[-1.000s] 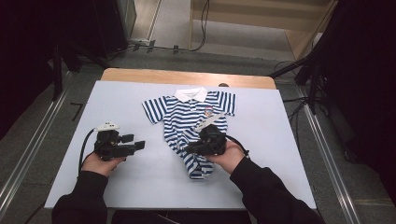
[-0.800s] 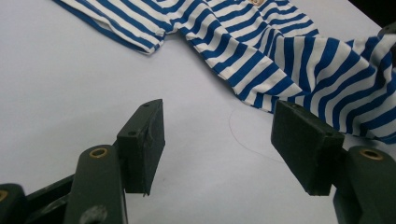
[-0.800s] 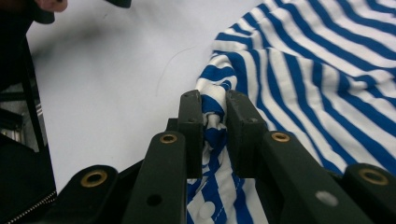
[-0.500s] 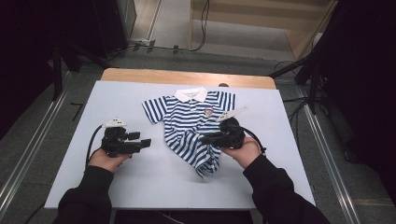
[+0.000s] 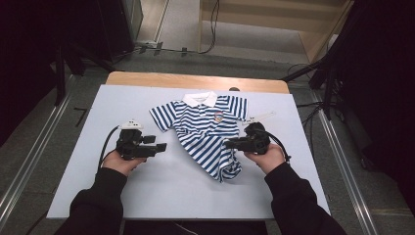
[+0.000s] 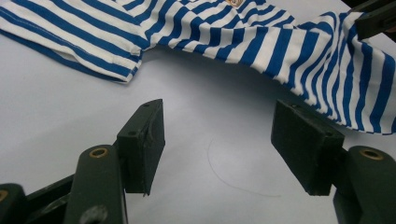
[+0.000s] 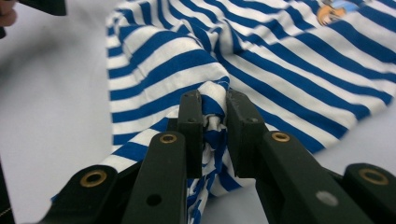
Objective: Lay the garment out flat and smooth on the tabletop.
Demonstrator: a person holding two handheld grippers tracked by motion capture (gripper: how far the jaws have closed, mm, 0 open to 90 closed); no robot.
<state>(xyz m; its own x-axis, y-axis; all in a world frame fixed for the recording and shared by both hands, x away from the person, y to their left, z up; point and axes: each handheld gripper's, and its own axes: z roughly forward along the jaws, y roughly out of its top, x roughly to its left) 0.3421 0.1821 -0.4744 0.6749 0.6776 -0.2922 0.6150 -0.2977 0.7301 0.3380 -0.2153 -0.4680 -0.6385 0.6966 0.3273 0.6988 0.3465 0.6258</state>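
Striped shirt [image 5: 208,132] on table [image 5: 98,196] (pale blue)

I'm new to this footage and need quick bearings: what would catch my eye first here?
The blue-and-white striped polo shirt lies mid-table on the pale table, collar at the far side, its lower part rumpled. The right gripper is shut on a bunched fold of that shirt at its right edge. The left gripper is open over bare table left of the shirt, nothing between its pads.

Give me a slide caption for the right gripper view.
Right gripper shut on a bunched fold of the striped polo shirt on the white table.
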